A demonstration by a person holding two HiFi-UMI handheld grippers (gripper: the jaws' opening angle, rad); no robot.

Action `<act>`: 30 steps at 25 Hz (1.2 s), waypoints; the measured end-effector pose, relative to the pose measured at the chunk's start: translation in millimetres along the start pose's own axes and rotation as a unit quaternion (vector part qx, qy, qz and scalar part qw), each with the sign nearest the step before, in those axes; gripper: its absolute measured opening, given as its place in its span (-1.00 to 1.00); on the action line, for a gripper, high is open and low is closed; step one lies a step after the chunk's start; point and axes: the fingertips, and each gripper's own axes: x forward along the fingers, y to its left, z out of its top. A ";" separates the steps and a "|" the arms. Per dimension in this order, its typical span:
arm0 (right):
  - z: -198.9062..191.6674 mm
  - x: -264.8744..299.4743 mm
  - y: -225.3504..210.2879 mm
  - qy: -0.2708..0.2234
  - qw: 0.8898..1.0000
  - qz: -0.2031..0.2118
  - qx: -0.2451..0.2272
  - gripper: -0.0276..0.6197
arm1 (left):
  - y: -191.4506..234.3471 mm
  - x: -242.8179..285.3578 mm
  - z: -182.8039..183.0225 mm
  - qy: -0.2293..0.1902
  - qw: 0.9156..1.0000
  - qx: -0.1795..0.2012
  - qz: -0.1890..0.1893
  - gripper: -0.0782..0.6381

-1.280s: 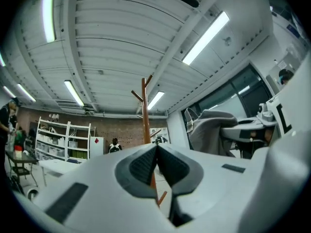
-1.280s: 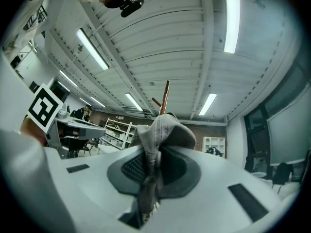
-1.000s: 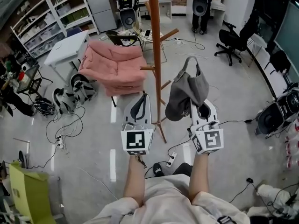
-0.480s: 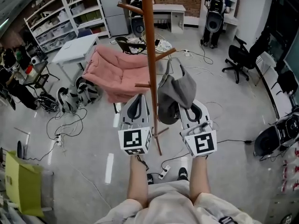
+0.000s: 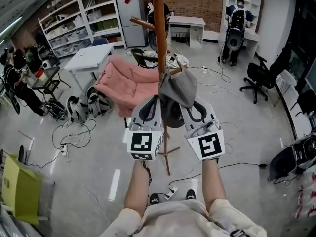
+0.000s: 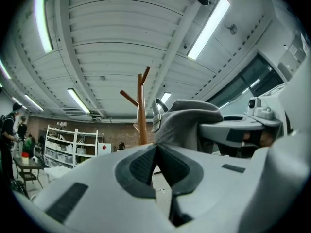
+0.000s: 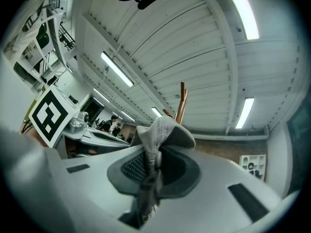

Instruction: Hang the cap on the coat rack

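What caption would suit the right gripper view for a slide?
Right gripper shut on a grey cap, pointing up toward the wooden coat rack.

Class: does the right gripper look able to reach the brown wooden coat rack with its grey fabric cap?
Probably yes: the right gripper holds the grey fabric cap beside the brown wooden coat rack, nothing between.

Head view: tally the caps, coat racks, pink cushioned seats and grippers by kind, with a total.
Grey fabric cap: 1
Brown wooden coat rack: 1
Pink cushioned seat: 1
Grippers: 2, left gripper and right gripper
Total: 5
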 end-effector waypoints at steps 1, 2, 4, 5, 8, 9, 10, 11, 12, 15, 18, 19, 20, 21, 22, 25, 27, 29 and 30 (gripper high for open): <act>4.2 2.6 -1.9 -0.004 1.000 0.002 -0.006 -0.82 | 1.3 1.0 5.7 -0.005 1.000 0.005 0.003 -0.76; 8.4 4.6 -4.0 -0.008 1.000 0.003 -0.012 -0.82 | 2.2 1.9 11.4 -0.009 1.000 0.011 0.005 -0.76; 16.8 8.0 -8.6 -0.015 1.000 0.000 -0.019 -0.82 | 3.3 4.1 22.4 -0.018 1.000 0.021 0.006 -0.76; 20.9 10.1 -10.8 -0.019 1.000 -0.003 -0.022 -0.82 | 4.0 5.8 27.3 -0.023 0.999 0.024 0.005 -0.76; 32.2 17.3 -16.1 -0.031 0.999 -0.006 -0.037 -0.82 | 4.8 13.9 39.5 -0.033 0.999 0.029 -0.004 -0.76; 35.8 17.8 -18.0 -0.037 0.998 -0.004 -0.042 -0.82 | 3.6 16.4 42.9 -0.034 0.999 0.032 -0.004 -0.76; 39.2 17.0 -20.3 -0.042 0.998 -0.002 -0.044 -0.82 | 1.6 18.6 46.8 -0.036 0.999 0.034 -0.004 -0.76; 42.6 15.9 -22.6 -0.045 0.998 0.000 -0.045 -0.82 | -0.2 20.5 51.6 -0.039 0.999 0.035 -0.004 -0.76; 46.6 16.1 -24.3 -0.047 0.998 0.001 -0.049 -0.82 | -0.4 21.8 57.6 -0.043 0.998 0.037 -0.005 -0.76; 64.6 26.4 -23.3 -0.056 0.996 -0.001 -0.069 -0.82 | 9.8 22.5 78.5 -0.057 0.997 0.050 -0.006 -0.76; 79.9 36.5 -23.5 -0.062 0.994 -0.003 -0.089 -0.82 | 18.0 23.1 95.7 -0.068 0.996 0.062 -0.006 -0.76; 83.6 39.1 -24.3 -0.062 0.993 -0.003 -0.096 -0.82 | 19.7 23.9 100.6 -0.071 0.995 0.064 -0.006 -0.76; 87.2 41.8 -25.0 -0.062 0.993 -0.004 -0.103 -0.82 | 21.5 25.1 105.1 -0.073 0.995 0.065 -0.006 -0.76; 90.6 44.6 -25.5 -0.062 0.992 -0.004 -0.110 -0.82 | 23.7 26.4 109.3 -0.075 0.995 0.064 -0.005 -0.76; 93.9 47.1 -26.0 -0.062 0.991 -0.003 -0.116 -0.82 | 25.9 27.6 113.4 -0.076 0.995 0.063 -0.004 -0.76; 102.0 52.9 -31.2 -0.065 0.991 -0.002 -0.118 -0.82 | 28.8 31.2 126.2 -0.081 0.995 0.063 0.001 -0.76; 106.9 56.7 -36.7 -0.063 0.992 -0.006 -0.107 -0.82 | 28.3 34.6 134.8 -0.085 0.995 0.055 -0.002 -0.76; 112.5 61.5 -39.5 -0.059 0.994 -0.013 -0.089 -0.82 | 30.5 37.3 143.4 -0.092 0.995 0.045 -0.007 -0.76; 116.9 64.9 -40.2 -0.059 0.994 -0.015 -0.088 -0.82 | 33.2 38.6 148.3 -0.096 0.994 0.042 -0.008 -0.76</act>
